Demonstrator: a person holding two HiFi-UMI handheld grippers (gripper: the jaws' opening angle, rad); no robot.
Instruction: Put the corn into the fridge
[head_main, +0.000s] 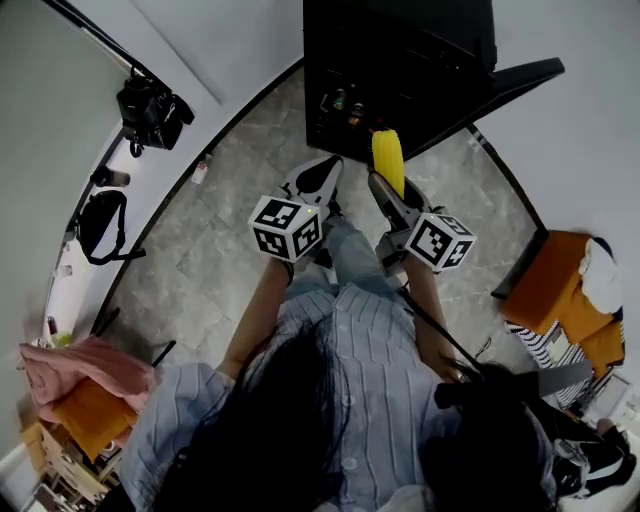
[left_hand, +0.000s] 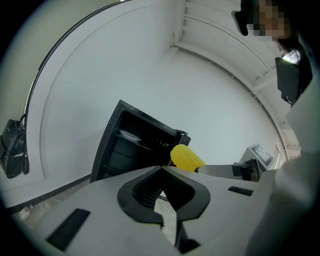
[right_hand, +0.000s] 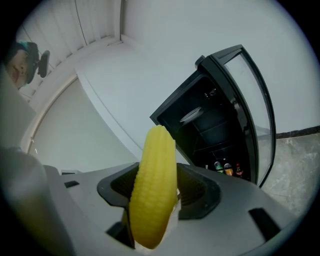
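Readable text: none in any view.
Marker cubes (head_main: 287, 227): black-and-white square codes, no letters.
Bottles (right_hand: 227, 168) in fridge (right_hand: 215, 135): labels possibly printed, too small to read.

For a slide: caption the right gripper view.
Right tool grips a yellow corn before the open black fridge.

A grey mottled stone-tile floor (head_main: 220, 250) runs up to white walls edged by a dark skirting. A black fridge (head_main: 400, 50) stands on it at the far side, its glass door (right_hand: 260, 130) swung open. Three small bottles (right_hand: 228, 168) stand on the fridge's low shelf, and a pale round dish (right_hand: 191, 115) lies on a higher one. A small whitish object (head_main: 201, 172) lies on the floor beside the skirting.
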